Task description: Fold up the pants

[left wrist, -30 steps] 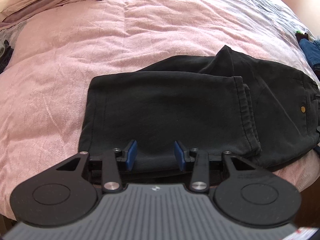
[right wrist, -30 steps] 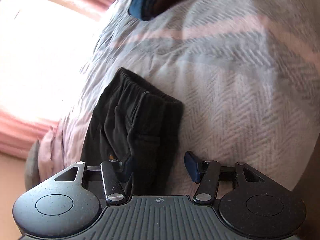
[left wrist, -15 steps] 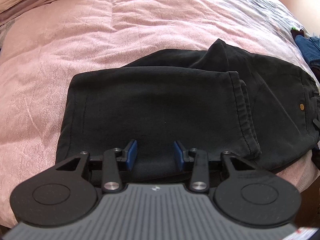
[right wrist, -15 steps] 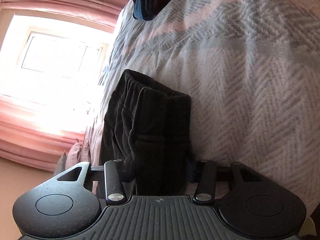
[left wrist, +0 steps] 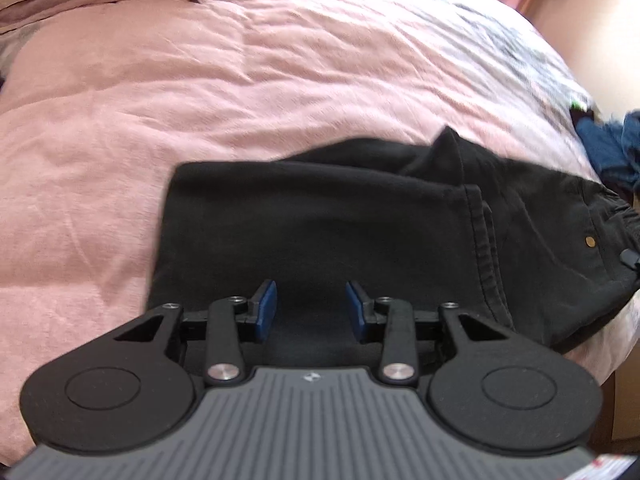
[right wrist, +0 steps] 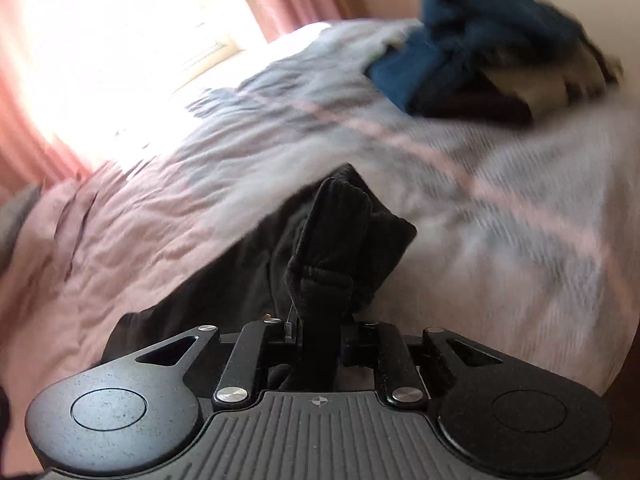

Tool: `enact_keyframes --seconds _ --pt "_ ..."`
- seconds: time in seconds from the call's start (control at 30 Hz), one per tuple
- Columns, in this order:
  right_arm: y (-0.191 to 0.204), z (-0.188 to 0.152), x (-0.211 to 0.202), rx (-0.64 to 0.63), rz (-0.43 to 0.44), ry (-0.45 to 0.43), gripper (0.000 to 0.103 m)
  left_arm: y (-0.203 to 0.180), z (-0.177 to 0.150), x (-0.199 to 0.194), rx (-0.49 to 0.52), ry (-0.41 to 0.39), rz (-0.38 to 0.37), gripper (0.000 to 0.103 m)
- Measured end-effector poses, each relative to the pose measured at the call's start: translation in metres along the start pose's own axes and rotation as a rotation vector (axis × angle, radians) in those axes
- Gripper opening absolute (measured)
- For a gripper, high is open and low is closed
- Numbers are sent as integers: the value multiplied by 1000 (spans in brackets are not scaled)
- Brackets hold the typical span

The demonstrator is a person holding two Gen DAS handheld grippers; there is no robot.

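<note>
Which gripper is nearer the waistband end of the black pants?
Right. The right gripper is closing on the bunched waistband end of the black pants; the left gripper hovers over their folded end, jaws apart.

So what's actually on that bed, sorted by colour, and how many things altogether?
Black: 1, the pants, waistband pinched in the right tool as its jaws close
Blue: 1, a heap of clothes
Pink: 1, the bedcover
Total: 3
</note>
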State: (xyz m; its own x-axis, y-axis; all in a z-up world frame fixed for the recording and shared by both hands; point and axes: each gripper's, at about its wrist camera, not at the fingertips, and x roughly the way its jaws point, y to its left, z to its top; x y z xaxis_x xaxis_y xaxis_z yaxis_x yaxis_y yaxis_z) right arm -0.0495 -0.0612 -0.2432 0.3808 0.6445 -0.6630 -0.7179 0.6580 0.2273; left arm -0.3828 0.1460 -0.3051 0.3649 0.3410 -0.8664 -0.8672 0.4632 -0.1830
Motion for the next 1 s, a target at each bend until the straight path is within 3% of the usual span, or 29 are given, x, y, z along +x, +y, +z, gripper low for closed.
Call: enact_keyframes --seconds 0.13,0.3,0.43,0.5,0.53,0.6,0.67,0.77,0.87,1.0 --pt "115 -2 -39 -410 61 -143 12 51 -4 -31 -86 -44 15 33" --pt "236 -82 -83 -858 276 -243 13 124 -19 -55 -201 -38 67 32" --pt "301 -193 -66 -1238 431 -135 18 179 -38 -62 -303 -7 77 32" --pt "317 -254 -35 -1430 402 -36 18 199 -49 -63 -340 11 77 31" --pt "318 -281 -25 -1511 365 -48 18 206 -52 -63 -351 17 75 31" --pt "318 -297 -22 -1553 337 -110 19 216 -62 -64 -372 28 70 31" --pt "319 -285 -24 -1508 353 -106 18 223 -71 -65 -385 30 49 31" --pt "323 -271 -33 -1518 384 -178 17 227 -79 -63 -397 46 33 31" --pt "326 -280 -22 -1581 410 -116 18 226 -79 -61 -409 45 12 31" --pt "326 -298 -16 -1658 368 -148 22 213 -75 -55 -376 55 -14 31"
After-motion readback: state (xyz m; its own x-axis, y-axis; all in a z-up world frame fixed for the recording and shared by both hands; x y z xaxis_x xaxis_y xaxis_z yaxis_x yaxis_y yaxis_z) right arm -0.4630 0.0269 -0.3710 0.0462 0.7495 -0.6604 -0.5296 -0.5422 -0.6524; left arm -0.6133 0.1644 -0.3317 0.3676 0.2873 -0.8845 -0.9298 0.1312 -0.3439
